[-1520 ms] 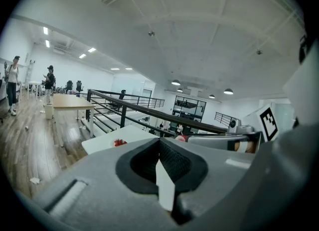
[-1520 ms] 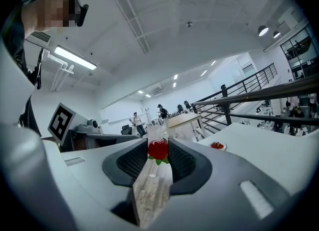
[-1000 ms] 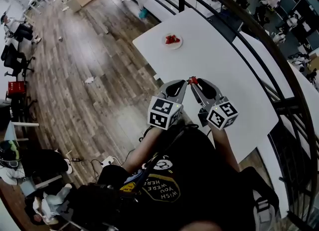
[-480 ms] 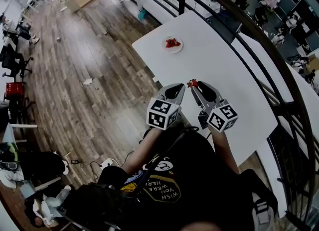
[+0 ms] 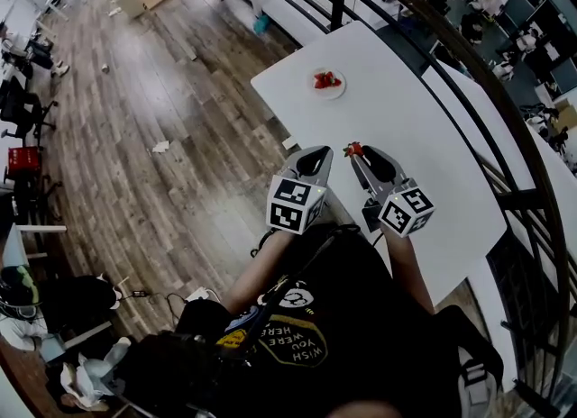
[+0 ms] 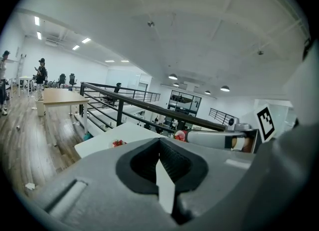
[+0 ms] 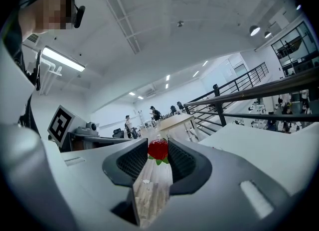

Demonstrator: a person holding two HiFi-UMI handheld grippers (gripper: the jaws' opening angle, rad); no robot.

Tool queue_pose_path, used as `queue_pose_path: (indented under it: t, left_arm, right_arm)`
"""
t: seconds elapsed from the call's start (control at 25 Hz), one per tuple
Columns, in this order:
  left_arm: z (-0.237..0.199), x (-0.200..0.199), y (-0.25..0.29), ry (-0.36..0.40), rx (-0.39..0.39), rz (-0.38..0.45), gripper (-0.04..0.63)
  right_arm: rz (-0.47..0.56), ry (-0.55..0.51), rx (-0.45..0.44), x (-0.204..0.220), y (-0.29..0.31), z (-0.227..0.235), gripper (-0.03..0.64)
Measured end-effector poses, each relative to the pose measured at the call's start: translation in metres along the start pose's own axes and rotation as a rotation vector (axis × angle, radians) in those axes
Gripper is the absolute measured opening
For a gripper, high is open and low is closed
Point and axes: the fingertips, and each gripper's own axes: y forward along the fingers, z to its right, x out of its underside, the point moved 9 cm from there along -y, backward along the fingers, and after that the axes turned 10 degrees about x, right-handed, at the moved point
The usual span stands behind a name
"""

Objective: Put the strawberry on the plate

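Right claw pinches strawberry; left claw closed, empty; red contents of distant plate indistinct.

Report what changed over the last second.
Very little. The right gripper stays shut on the strawberry, above the near part of the table; nothing was taken or let go. The head view slid slightly, so the plate shows a little lower and further right. The left gripper stays shut and empty beside the right one.
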Motion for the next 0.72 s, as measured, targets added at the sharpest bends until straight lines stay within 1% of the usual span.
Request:
queue_pose_path:
  t: [0.2, 0.36, 0.48, 0.72]
  left_arm:
    - [-0.032, 0.012, -0.018, -0.017, -0.027, -0.004, 0.005]
    - [-0.043, 0.018, -0.026, -0.045, -0.018, 0.002, 0.005]
    - [-0.05, 0.016, -0.022, -0.045, -0.005, -0.003, 0.005]
    - [-0.055, 0.005, -0.003, -0.033, 0.011, -0.018, 0.005]
  right_arm:
    - [0.001, -0.007, 0.008, 0.011, 0.023, -0.017, 0.127]
    - [-0.006, -0.007, 0.018, 0.016, 0.033, -0.024, 0.127]
    - [-0.022, -0.001, 0.021, 0.016, 0.04, -0.024, 0.127]
    - [-0.042, 0.003, 0.02, 0.007, 0.053, -0.007, 0.127]
